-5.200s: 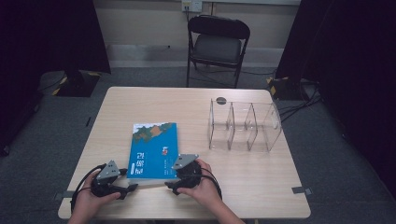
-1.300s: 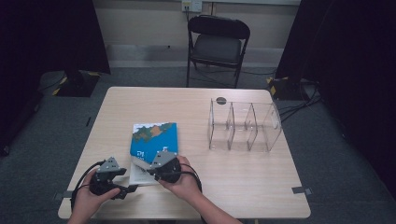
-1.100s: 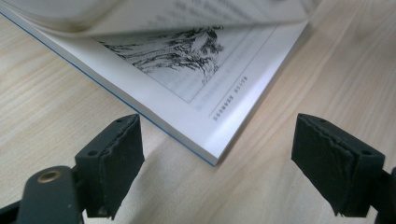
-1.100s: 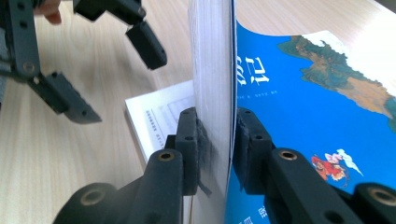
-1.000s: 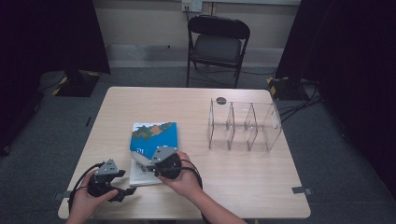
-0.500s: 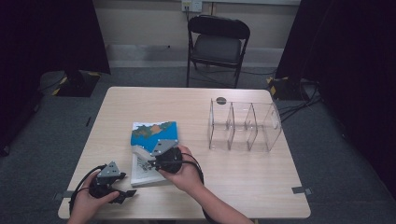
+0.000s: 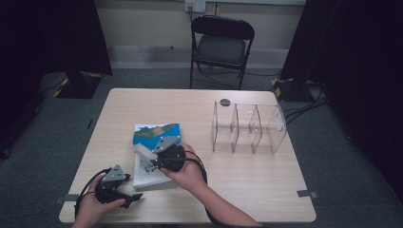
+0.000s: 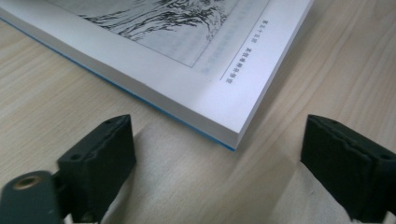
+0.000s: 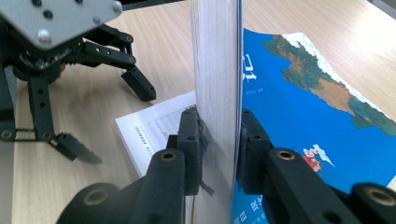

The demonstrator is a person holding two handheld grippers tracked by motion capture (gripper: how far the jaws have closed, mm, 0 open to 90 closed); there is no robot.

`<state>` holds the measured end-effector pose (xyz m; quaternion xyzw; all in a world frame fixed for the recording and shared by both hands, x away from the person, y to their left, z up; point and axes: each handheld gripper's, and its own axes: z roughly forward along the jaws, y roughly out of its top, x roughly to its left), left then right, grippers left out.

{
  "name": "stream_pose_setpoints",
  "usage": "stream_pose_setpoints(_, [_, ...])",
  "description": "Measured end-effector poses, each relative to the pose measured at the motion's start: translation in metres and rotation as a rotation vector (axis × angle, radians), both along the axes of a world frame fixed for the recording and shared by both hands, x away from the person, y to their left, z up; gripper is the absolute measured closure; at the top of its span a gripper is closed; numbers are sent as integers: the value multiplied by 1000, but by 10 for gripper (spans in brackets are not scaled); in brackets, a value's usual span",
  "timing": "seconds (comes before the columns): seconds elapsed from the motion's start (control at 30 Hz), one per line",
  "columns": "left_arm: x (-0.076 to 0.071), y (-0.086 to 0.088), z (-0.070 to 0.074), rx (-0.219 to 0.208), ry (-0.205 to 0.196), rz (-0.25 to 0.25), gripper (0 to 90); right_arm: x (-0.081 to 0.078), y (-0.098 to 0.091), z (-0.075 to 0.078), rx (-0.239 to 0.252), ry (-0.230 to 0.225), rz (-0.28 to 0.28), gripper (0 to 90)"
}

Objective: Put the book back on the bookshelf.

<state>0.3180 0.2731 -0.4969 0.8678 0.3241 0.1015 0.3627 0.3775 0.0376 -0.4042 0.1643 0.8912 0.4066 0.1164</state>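
The right tool (image 7: 153, 160) has lifted the book (image 7: 157, 135) open — pages raised. The left tool (image 7: 129, 197) just widened, gripping nothing.

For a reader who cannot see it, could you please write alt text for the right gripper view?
The right tool clamps a raised sheaf of pages with the blue cover of a book, standing them on edge above a printed white page. Beyond, on the wooden table, the left tool sits with its jaws apart.

Recording studio, black curtains (image 7: 52, 38), lone table (image 7: 190, 102), folding chair (image 7: 222, 45)
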Motion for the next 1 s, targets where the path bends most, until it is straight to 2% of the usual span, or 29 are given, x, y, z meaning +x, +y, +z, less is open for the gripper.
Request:
stream_pose_setpoints(0.07, [0,-2,0,10,-1,0,66,1,0,1,5,8,-5,751])
stream_pose_setpoints(0.2, [0,-5,-2,-1,-20,24,65,2,0,4,0,13,-7,751])
stream_pose_setpoints(0.23, [0,-5,-2,22,-26,14,65,2,0,5,8,11,-8,751])
stream_pose_setpoints(0.3, [1,-8,-3,23,-42,36,58,4,-1,7,7,14,-11,751])
stream_pose_setpoints(0.47, [4,-12,-5,11,-51,68,46,4,0,8,3,20,-15,750])
stream_pose_setpoints(0.67, [10,-14,-4,27,-46,101,47,4,1,10,5,28,-22,751])
stream_pose_setpoints(0.77, [10,-13,-2,34,-38,106,74,5,0,11,2,37,-35,751])
stream_pose_setpoints(0.9, [9,-11,-1,27,-40,103,157,7,1,15,3,32,-28,752])
stream_pose_setpoints(0.97, [8,-10,0,30,-40,103,167,7,1,18,-2,37,-42,752])
stream_pose_setpoints(1.0, [7,-10,0,30,-41,108,169,9,1,19,-1,31,-32,752])
